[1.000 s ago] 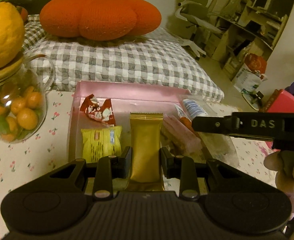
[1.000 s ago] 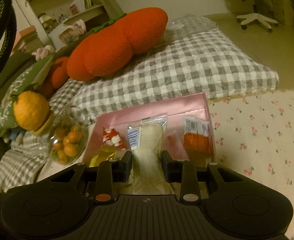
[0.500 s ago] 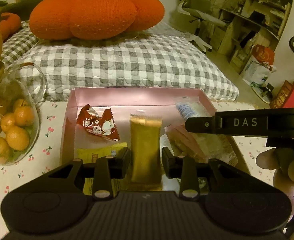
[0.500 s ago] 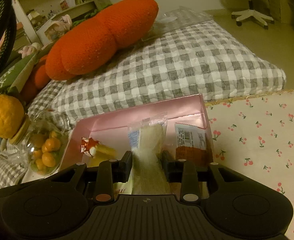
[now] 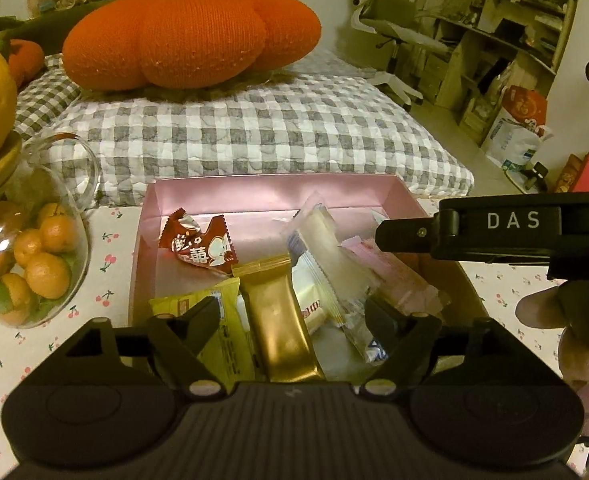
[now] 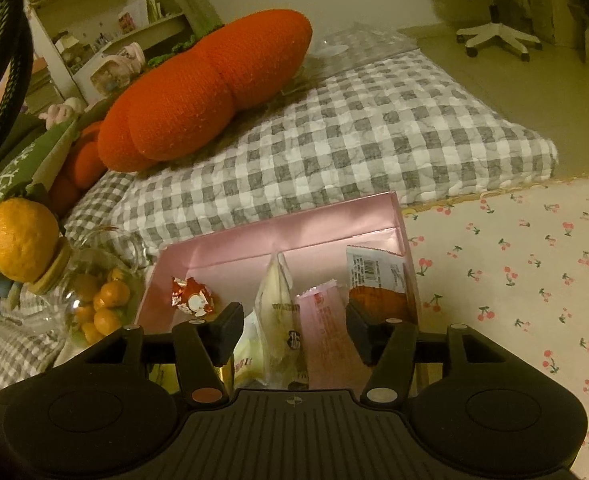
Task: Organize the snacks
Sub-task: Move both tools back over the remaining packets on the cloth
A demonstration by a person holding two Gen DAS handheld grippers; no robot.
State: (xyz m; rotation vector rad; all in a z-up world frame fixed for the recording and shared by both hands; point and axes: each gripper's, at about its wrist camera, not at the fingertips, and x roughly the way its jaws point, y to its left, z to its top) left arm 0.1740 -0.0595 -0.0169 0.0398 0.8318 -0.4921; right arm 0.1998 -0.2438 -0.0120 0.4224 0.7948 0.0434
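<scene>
Snacks lie heaped in the pink box (image 5: 270,196) in front of me, on the cherry-print surface (image 6: 534,264). My left gripper (image 5: 294,312) hangs over the near edge of the box with its jaws spread wide and nothing between them. The gold bar (image 5: 280,316) lies loose in the gap below, its near end hidden under my body. Just left of it is the yellow packet (image 5: 218,320), partly behind my left finger. Further back sits the red wrapper (image 5: 198,246), apart from the rest. To the right of the gold bar, the clear packet with a pale bar (image 5: 326,256) lies tilted across the pile, leaning on the pink packet (image 5: 390,276).

My right gripper (image 6: 292,324) is also over the box, jaws wide apart and gripping nothing. Between them, in that view, the clear packet stands on edge, touching the pink packet beside it. An orange packet with a barcode (image 6: 378,284) leans against the right wall of the box. From the left wrist view my right gripper shows as a black bar marked DAS at the right side of the box, with my hand (image 5: 574,332) below it.

A glass jar of small oranges (image 5: 34,264) stands just left of the box. Behind the box lies a checked mattress (image 5: 254,136) carrying a big orange pumpkin cushion (image 5: 190,36).
</scene>
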